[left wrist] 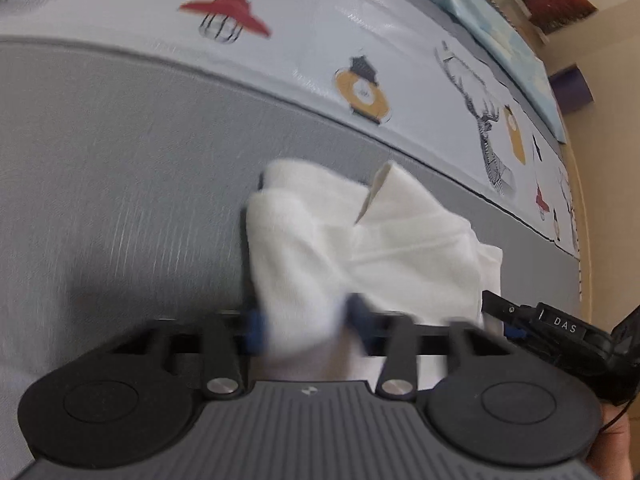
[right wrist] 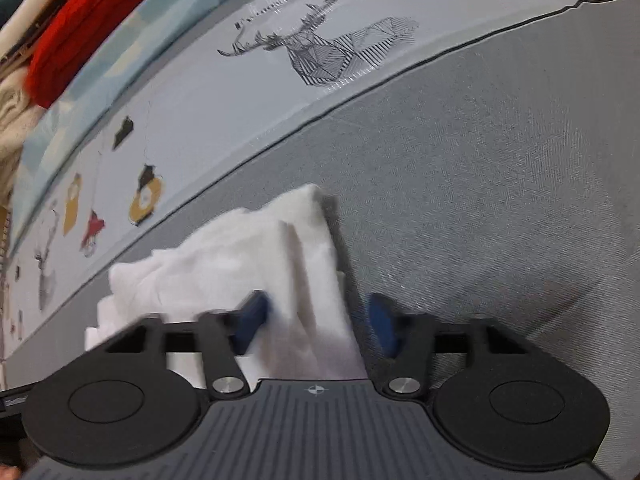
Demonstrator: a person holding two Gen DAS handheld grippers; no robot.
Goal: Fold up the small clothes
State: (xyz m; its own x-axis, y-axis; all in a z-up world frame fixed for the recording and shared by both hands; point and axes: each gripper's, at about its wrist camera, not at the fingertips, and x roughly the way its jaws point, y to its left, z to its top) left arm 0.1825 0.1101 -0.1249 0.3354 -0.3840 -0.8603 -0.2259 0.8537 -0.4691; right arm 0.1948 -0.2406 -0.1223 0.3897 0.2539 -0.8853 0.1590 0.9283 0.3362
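left gripper [left wrist: 304, 328] pinching the white garment [left wrist: 360, 240] | right gripper [right wrist: 316, 320] clamping its other end | garment hanging bunched over the grey mat [left wrist: 120, 160] | advice: keeping edges level, lowering evenly

A white garment [left wrist: 360, 248] is pinched between the left gripper's [left wrist: 308, 328] blue pads, bunched ahead on grey cloth [left wrist: 120, 160]; the right gripper [left wrist: 560, 332] is seen alongside.

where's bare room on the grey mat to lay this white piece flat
Bare grey mat lies left of the white garment in the left wrist view. In the right wrist view it lies right of the garment, up to the printed cloth's dark edge. It is crowded between the two grippers, where the garment bunches.
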